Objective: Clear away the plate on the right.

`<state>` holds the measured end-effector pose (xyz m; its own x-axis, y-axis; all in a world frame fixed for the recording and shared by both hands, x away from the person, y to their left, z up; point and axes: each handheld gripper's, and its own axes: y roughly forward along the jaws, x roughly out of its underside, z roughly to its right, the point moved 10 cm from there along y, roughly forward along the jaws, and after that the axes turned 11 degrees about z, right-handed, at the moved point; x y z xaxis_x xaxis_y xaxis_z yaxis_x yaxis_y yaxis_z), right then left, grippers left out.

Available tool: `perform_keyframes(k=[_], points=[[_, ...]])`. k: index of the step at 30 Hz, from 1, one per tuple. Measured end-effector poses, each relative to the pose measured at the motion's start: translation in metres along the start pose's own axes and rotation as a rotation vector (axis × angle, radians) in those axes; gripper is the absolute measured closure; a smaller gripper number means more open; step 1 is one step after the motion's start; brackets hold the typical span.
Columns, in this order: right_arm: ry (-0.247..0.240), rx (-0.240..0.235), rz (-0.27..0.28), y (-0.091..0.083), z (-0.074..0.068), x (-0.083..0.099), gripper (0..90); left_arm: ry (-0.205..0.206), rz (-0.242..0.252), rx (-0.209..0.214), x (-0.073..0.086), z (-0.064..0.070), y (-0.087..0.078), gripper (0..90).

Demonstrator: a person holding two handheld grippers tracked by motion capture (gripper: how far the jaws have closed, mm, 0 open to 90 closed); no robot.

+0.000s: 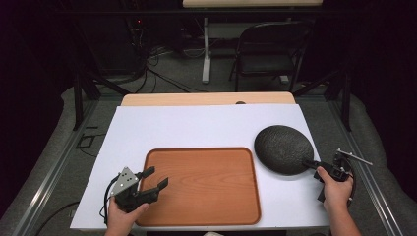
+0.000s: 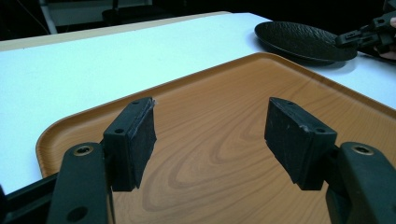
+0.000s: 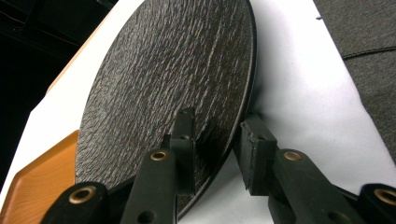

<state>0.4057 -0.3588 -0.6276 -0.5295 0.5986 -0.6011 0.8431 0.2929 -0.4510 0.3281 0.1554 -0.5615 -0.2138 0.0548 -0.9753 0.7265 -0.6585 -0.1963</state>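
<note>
From above, a wooden tray (image 1: 201,184) lies on the white tabletop (image 1: 196,125), with a dark textured plate (image 1: 282,149) just beside its far right corner. The person's left hand (image 1: 120,216) holds the left gripper (image 1: 155,178) over the tray's left edge, jaws spread; the right hand (image 1: 336,189) holds the right gripper (image 1: 311,163) at the plate's near rim. Along the left gripper (image 2: 210,135), both jaws stand wide apart above the tray (image 2: 224,121), nothing between them, the plate (image 2: 303,39) beyond. Along the right gripper (image 3: 212,140), the jaws straddle the rim of the plate (image 3: 163,70), one above and one beneath; whether they pinch it cannot be told
</note>
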Motion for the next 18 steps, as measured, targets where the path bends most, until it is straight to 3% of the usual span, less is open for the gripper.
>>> perform_keyframes(k=[5,18], points=[[0.038,-0.016,0.000,-0.0006,0.0002,-0.0008,72.8,0.000,0.001,-0.002,-0.0001,-0.0001,-0.0002,33.9],[0.068,-0.032,0.006,-0.0021,-0.0016,-0.0021,75.1,-0.002,0.009,-0.009,-0.0017,-0.0017,-0.0025,33.9]])
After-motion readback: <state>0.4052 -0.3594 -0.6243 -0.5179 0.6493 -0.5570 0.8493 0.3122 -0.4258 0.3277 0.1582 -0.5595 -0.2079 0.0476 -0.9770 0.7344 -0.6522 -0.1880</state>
